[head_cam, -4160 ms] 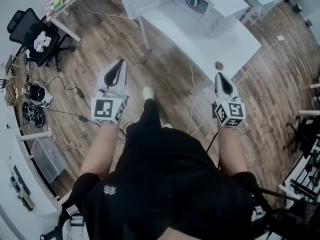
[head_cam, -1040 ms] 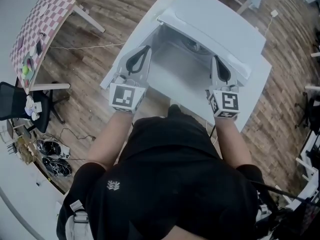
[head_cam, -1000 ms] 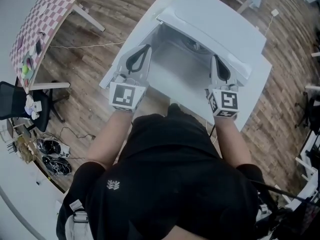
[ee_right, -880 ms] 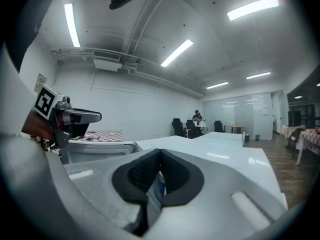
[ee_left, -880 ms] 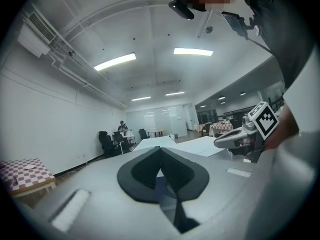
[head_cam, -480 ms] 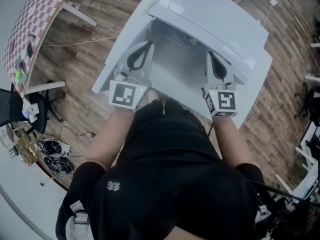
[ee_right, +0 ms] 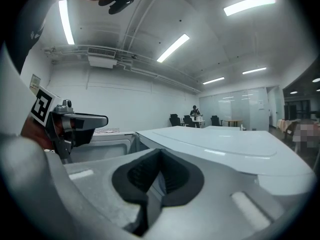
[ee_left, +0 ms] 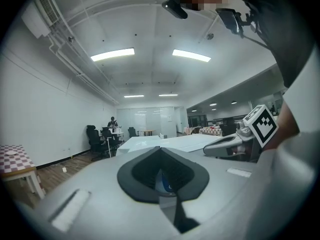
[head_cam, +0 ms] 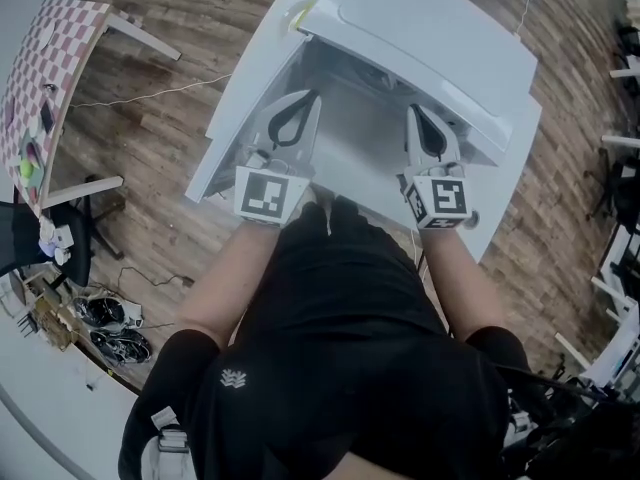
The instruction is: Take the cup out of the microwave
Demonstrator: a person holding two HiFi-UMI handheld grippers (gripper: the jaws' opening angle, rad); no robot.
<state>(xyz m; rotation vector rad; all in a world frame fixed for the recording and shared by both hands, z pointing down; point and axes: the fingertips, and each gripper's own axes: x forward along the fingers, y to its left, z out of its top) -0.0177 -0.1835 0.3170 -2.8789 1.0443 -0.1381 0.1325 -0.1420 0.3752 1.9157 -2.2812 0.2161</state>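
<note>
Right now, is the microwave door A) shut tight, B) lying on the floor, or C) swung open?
C: the microwave door stands swung out to the left, and the inside of the microwave shows between the left gripper and the right gripper.

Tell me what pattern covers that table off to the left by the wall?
Pink and white checks cover the table; the head view shows it best.
</note>
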